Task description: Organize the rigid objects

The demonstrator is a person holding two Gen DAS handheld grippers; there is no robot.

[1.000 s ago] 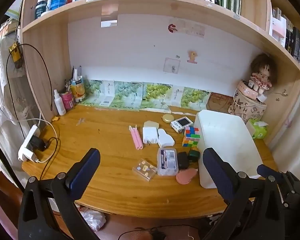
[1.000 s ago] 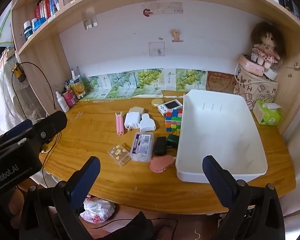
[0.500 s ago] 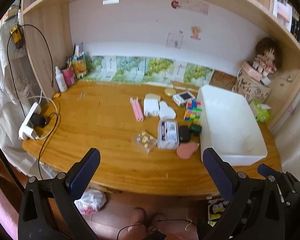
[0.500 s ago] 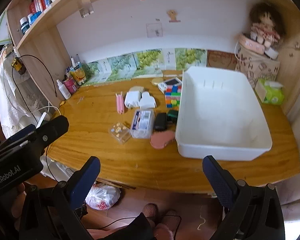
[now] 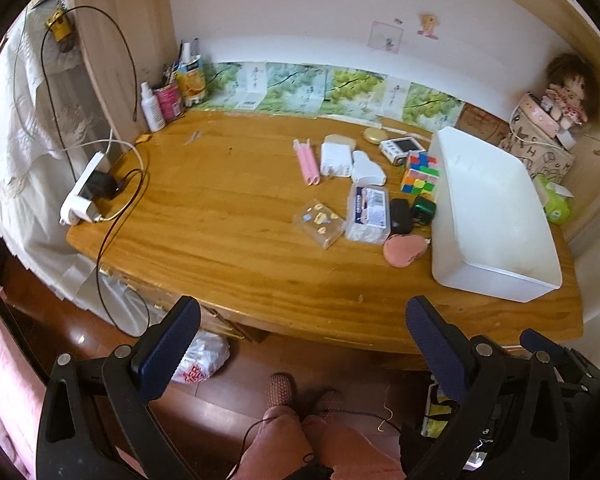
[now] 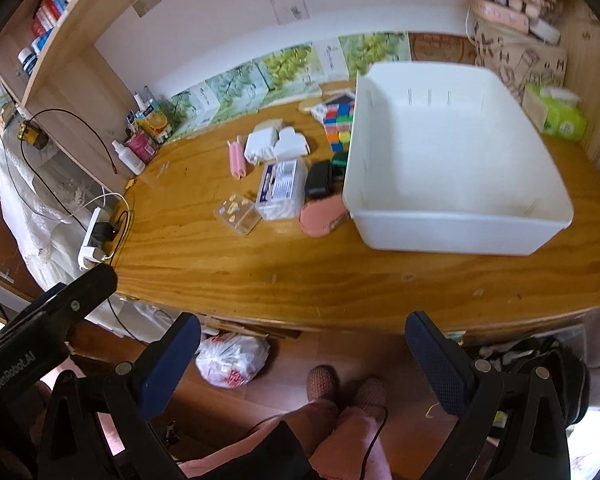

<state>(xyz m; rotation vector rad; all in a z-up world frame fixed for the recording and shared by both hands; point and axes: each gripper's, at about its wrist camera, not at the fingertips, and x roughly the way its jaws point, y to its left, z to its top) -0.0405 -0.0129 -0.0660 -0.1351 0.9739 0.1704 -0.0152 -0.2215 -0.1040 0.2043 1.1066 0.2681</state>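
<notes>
Both grippers, left (image 5: 300, 340) and right (image 6: 300, 344), gape empty off the desk's (image 5: 228, 248) near edge. Ahead, the clutter lies just left of the empty bin (image 6: 452, 216); the pink case (image 6: 320, 216) is nearest, probably the right's.

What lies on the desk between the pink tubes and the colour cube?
In the left wrist view, a white charger and a white case lie between the pink tubes and colour cube.

Both wrists high, back, facing desk (image 5: 260, 248) (shared)
</notes>
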